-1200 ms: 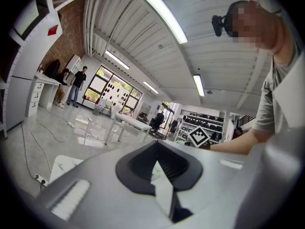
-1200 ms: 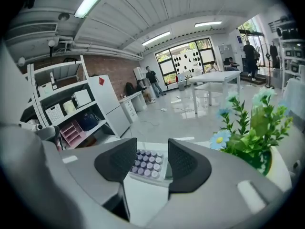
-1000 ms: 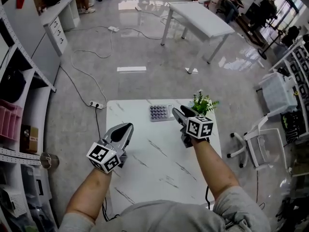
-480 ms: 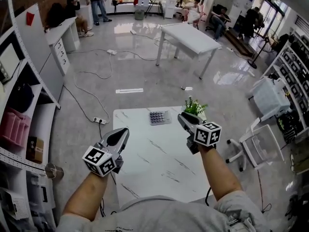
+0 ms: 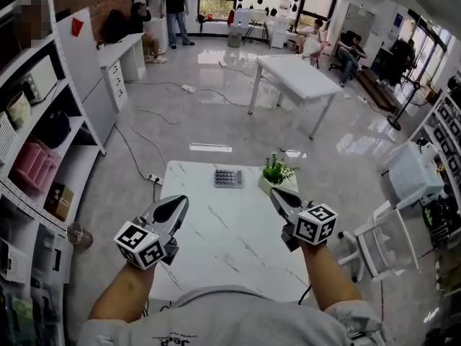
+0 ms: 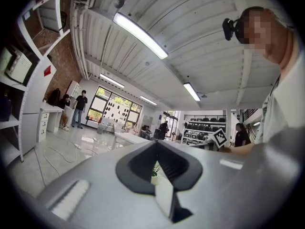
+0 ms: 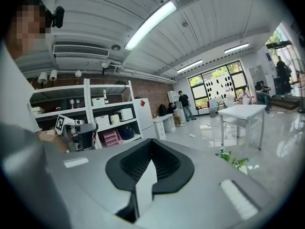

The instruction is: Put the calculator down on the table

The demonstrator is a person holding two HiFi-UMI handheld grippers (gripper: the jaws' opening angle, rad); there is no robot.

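Head view: the calculator [image 5: 227, 178] lies flat on the bench [image 5: 216, 229] near its far edge, just beside the plant [image 5: 275, 170], which is how the task wants it. The left gripper [image 5: 175, 207] and right gripper [image 5: 282, 202] hang over the near half, well apart from it, probably to leave it alone.

Left gripper view: the jaws are pressed together at the tips and pinch nothing (only the plant peeks through the gap behind them).

Right gripper view: the jaws are likewise together and empty, aimed high across the room, so the calculator is out of sight.
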